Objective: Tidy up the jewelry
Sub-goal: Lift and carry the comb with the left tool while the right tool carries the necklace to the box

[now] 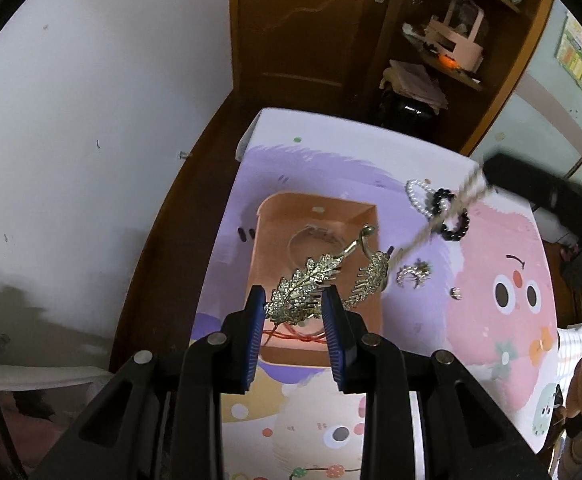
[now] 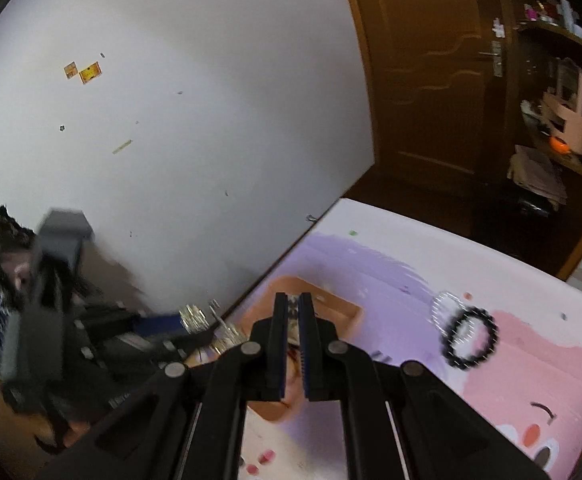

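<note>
My left gripper is shut on a gold leaf-shaped hair ornament, held above a peach tray. A second leaf hangs beside it, and a pale chain runs taut from it up to the blurred right gripper. In the right wrist view my right gripper is shut, with a pale bit of chain between its pads, above the tray. The left gripper with the ornament shows at the left there.
A pearl bracelet and a black bead bracelet lie overlapping on the cartoon-printed table. A silver brooch and a small ring lie right of the tray. A red cord lies in the tray. A white wall borders the table's left.
</note>
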Demonstrator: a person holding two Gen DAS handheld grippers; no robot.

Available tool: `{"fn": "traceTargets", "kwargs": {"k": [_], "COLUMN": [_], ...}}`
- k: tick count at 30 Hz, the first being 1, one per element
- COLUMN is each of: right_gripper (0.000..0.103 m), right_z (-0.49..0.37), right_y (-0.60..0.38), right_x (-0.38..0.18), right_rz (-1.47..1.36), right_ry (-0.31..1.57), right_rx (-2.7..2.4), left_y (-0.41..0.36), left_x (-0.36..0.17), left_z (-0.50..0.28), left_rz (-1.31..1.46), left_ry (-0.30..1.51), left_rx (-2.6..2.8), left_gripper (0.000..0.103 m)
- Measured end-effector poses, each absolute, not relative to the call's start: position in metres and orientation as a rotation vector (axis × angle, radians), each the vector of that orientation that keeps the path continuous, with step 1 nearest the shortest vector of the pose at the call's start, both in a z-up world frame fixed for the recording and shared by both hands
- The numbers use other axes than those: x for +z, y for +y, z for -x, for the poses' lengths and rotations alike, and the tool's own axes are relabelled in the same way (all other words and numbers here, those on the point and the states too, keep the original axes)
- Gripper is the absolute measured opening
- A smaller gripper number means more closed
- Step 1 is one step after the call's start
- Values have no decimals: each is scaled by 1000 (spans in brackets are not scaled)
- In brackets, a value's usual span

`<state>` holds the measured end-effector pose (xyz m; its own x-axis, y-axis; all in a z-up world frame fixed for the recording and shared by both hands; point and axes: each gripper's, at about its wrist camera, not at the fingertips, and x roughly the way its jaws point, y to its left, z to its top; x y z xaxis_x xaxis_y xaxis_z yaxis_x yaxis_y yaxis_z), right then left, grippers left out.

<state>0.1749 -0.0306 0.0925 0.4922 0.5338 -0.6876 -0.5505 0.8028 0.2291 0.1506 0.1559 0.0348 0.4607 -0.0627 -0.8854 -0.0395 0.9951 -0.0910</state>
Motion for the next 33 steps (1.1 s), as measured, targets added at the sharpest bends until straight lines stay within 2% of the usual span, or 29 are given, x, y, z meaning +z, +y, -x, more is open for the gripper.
{"fn": "traceTargets", "kwargs": {"k": [7,15,33], "right_gripper": [5,5,5], "right_z": [-190,-192,-187], "right_y": [-4,-1,3], "right_x": [116,139,73], "right_rz": [2,-23,36], "right_ry": [776,732,892], "right_rx": [691,719,728], "left_y": [164,167,148], "left_x": [8,4,-33], "left_z": [-158,-164,-159], "left_rz": [128,148,115], "left_ry": [1128,1112,1162], "left_rx": [-14,-14,16], "left_gripper": [27,27,27]}}
